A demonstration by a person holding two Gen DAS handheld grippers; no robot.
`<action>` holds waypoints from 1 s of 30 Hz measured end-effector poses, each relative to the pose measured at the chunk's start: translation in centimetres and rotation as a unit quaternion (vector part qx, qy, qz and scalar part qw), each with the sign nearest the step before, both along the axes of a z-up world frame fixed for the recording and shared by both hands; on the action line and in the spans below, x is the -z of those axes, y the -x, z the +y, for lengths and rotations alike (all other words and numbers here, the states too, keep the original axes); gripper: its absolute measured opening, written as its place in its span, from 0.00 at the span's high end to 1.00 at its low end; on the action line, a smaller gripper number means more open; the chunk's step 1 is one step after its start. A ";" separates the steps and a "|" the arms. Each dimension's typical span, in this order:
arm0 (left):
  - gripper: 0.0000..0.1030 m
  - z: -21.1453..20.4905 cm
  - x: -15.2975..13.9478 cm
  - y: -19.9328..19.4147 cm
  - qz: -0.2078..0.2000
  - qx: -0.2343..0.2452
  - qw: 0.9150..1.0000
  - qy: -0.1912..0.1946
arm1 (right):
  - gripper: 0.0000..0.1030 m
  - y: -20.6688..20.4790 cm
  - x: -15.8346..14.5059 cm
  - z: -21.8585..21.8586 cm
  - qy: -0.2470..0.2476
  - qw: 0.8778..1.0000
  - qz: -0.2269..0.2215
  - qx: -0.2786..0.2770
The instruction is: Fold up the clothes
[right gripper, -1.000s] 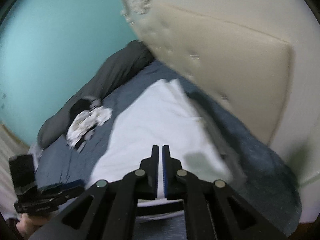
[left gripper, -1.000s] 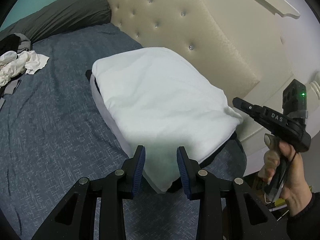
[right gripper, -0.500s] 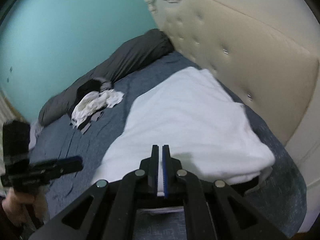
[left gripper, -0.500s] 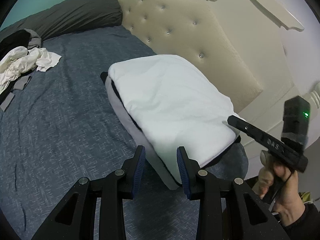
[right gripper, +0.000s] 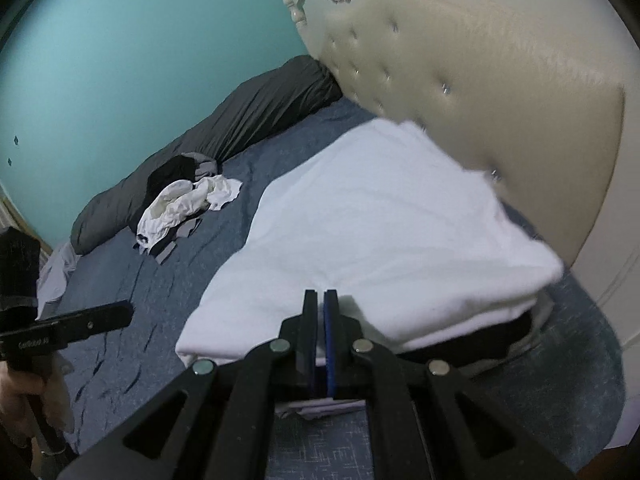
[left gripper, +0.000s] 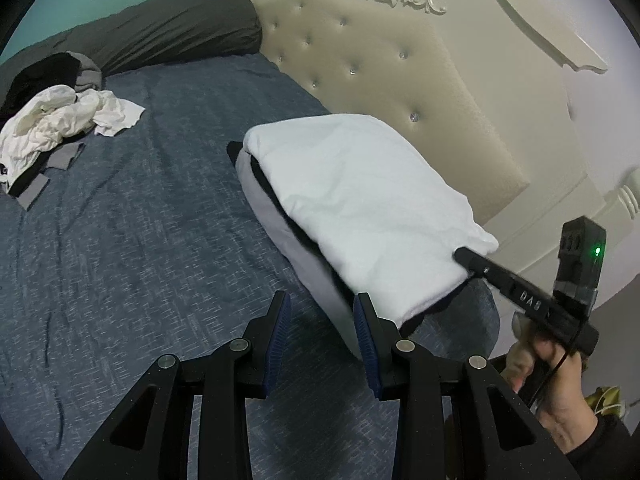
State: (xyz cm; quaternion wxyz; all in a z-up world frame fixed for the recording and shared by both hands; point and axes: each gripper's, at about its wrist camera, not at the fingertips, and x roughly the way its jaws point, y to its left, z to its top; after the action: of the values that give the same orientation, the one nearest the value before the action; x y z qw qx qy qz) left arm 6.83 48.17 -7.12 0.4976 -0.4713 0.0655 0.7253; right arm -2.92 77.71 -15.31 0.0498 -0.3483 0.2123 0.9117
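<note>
Left claw (left gripper: 322, 332) released, blue pads (left gripper: 277, 330) apart, nothing between them, hovering over the blue bedsheet (left gripper: 132, 248) beside the near edge of the stack. Right claw (right gripper: 320, 312) clenched, pads pressed together, poised above the near edge of the folded white garment (right gripper: 380, 240); impossible to tell whether any cloth is pinched. In the left wrist view, right claw (left gripper: 466, 258) at 3 o'clock, tip touching or just over the white garment's (left gripper: 360, 204) corner, held by a hand (left gripper: 556, 384) in a dark sleeve.

Folded white garment topmost on a stack, over a black layer (right gripper: 480, 340) and a pale grey one (left gripper: 288, 232), close against the cream tufted headboard (left gripper: 400, 80). At 10 o'clock, well apart, a crumpled pile of white, black and grey clothes (left gripper: 60, 124) lying on the bedsheet. Behind it, a long dark grey pillow (left gripper: 168, 32) along the teal wall (right gripper: 140, 40).
</note>
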 end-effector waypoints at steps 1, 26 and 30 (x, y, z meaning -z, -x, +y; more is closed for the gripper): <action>0.65 -0.3 -0.2 0.0 0.002 -0.001 1.000 0.000 | 0.98 -0.1 -0.3 -0.1 -0.002 1.000 0.001 0.001; 0.65 -7.8 -8.2 -5.4 0.048 0.007 0.998 -0.039 | 0.97 -7.4 -8.8 -4.8 -0.027 0.998 0.031 0.054; 0.64 -9.1 -9.7 -6.2 0.058 0.010 0.997 -0.047 | 0.96 -9.2 -10.7 -6.7 -0.018 0.997 0.050 0.060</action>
State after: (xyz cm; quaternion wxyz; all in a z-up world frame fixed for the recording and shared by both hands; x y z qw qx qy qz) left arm 13.08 39.04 2.53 0.5218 -0.4036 0.0643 0.7488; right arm 6.30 71.06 -4.59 0.0998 -0.2875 0.2188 0.9271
